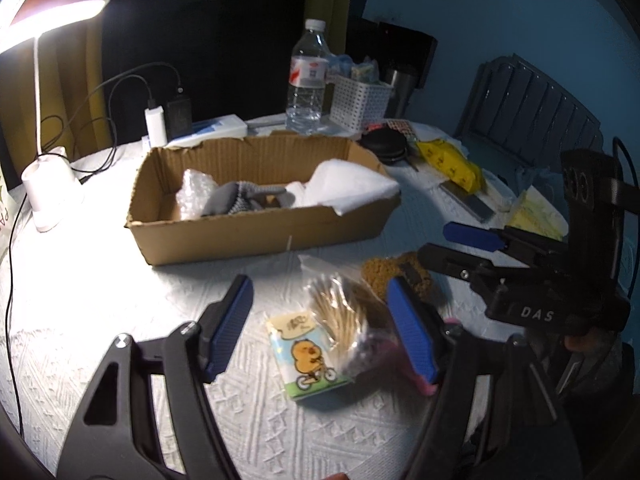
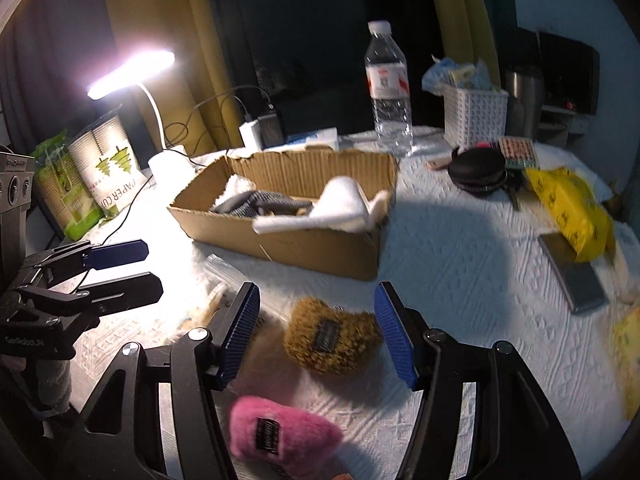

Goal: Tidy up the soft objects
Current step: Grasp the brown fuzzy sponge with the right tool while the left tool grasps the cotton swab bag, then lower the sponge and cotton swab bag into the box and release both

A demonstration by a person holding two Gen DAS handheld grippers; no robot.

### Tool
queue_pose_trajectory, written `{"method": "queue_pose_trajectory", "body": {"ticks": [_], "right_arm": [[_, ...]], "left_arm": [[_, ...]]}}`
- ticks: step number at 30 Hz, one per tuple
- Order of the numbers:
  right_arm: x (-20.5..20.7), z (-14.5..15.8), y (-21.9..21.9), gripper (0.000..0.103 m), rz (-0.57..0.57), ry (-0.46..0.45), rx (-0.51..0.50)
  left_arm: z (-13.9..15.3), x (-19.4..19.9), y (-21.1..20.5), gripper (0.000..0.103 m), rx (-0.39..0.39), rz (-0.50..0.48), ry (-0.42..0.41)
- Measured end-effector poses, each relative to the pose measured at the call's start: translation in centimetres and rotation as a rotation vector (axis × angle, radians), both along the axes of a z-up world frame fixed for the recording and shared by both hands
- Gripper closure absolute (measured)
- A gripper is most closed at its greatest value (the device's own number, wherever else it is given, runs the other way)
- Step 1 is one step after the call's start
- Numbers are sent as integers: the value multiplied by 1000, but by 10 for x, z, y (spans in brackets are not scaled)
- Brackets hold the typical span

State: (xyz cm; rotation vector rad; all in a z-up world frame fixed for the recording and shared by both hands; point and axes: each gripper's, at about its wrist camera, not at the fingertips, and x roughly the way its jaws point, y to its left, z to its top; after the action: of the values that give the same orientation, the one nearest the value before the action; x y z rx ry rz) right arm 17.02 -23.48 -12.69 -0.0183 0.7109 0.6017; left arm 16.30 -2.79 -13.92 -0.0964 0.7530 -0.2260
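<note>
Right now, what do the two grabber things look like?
Both grippers are black plastic with triangle cut-outs and silver screws. The left gripper and right gripper each have two fingers wearing ribbed blue pads. White letters, "DAS", mark the right one's body, and a dark cable runs behind it.

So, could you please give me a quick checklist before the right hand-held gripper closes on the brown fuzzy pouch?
1. Right hand-held gripper open: ok.
2. Brown fuzzy pouch sits between its blue finger pads: ok.
3. Pink fuzzy pouch out of the closing path, nearer the camera: ok.
4. Left hand-held gripper open, over the cartoon tissue pack, away from the brown pouch: ok.
5. Brown cardboard box has free space: ok, partly filled.
6. Height of the pads above the white tablecloth: cannot tell.
</note>
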Motion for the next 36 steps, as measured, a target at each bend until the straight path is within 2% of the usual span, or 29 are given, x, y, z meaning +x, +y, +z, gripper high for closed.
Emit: {"method": "queue_pose_trajectory", "body": {"ticks": [10, 13, 16, 20, 21, 22, 25, 28, 32, 36], "right_arm": [[20, -39, -20, 40, 2, 101, 42], [25, -39, -21, 40, 24, 129, 69], [27, -47, -13, 40, 47, 163, 37], [27, -47, -6, 40, 77, 158, 17], [27, -48, -5, 40, 84, 159, 15], [27, -47, -5, 41, 88, 157, 16], [26, -46, -3, 57, 119, 154, 28], [22, -44, -1, 66, 135, 137, 25], [18, -42, -2, 69, 125, 114, 28], [15, -37, -11, 69, 102, 113, 65]], "left_arm": [[-26, 21, -32, 32, 63, -2, 88], [-35, 26, -39, 32, 91, 3, 110], [-44, 32, -44, 32, 102, 8, 138], [-49, 35, -46, 33, 125, 13, 138], [-50, 36, -46, 38, 124, 12, 138], [-50, 37, -47, 48, 127, 12, 138], [-50, 36, -47, 54, 131, 4, 139], [-49, 34, -45, 58, 119, 1, 137], [-45, 30, -42, 58, 100, 4, 126], [-31, 22, -37, 58, 85, 1, 80]]}}
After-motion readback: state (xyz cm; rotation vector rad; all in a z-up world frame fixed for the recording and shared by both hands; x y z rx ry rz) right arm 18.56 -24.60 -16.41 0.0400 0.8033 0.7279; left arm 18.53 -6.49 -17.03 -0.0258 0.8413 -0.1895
